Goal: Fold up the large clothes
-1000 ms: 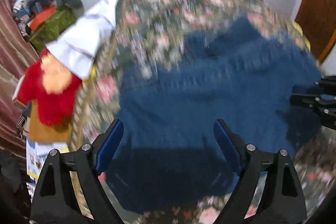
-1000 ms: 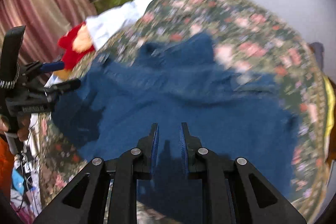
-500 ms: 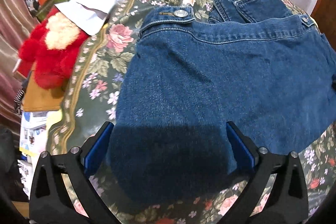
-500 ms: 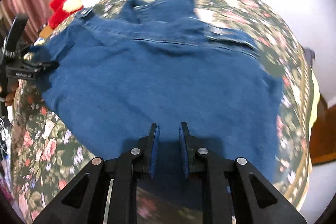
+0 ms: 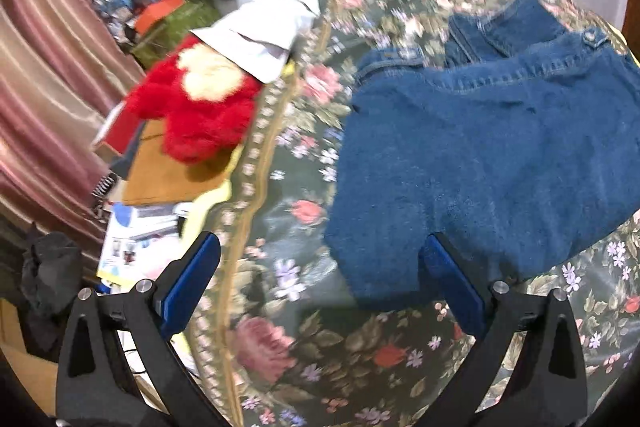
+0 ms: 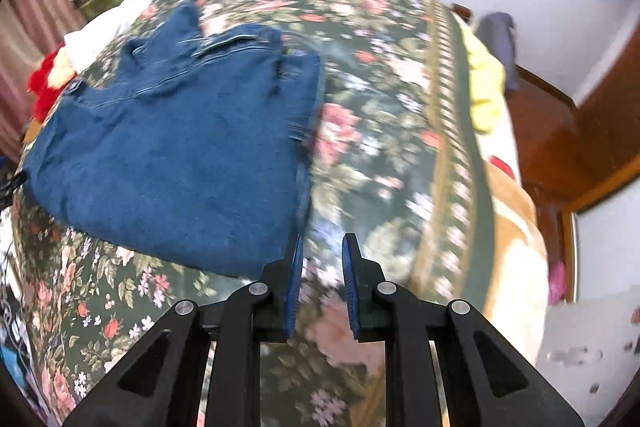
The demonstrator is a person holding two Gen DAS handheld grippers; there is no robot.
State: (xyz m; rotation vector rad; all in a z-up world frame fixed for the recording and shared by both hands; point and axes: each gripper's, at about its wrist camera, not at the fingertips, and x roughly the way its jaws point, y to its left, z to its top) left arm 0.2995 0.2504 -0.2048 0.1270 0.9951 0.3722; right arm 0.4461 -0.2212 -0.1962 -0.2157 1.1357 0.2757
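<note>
A blue denim jacket (image 5: 480, 147) lies folded flat on the floral bedspread (image 5: 320, 347); it also shows in the right wrist view (image 6: 180, 147). My left gripper (image 5: 320, 283) is wide open and empty, above the bedspread at the jacket's near left corner, its right finger (image 5: 452, 279) over the jacket's edge. My right gripper (image 6: 320, 279) has its jaws nearly together with a narrow gap and nothing between them, just past the jacket's near right corner.
A red plush toy (image 5: 200, 115), a white cloth (image 5: 264, 31) and books and papers (image 5: 144, 227) lie along the bed's left side by a striped curtain (image 5: 40, 87). A yellow cloth (image 6: 484, 87) and wooden furniture (image 6: 560, 147) are at the right.
Both grippers have drawn away from over the jacket, the left swinging to its left side and the right to its right side. The jacket lies still.
</note>
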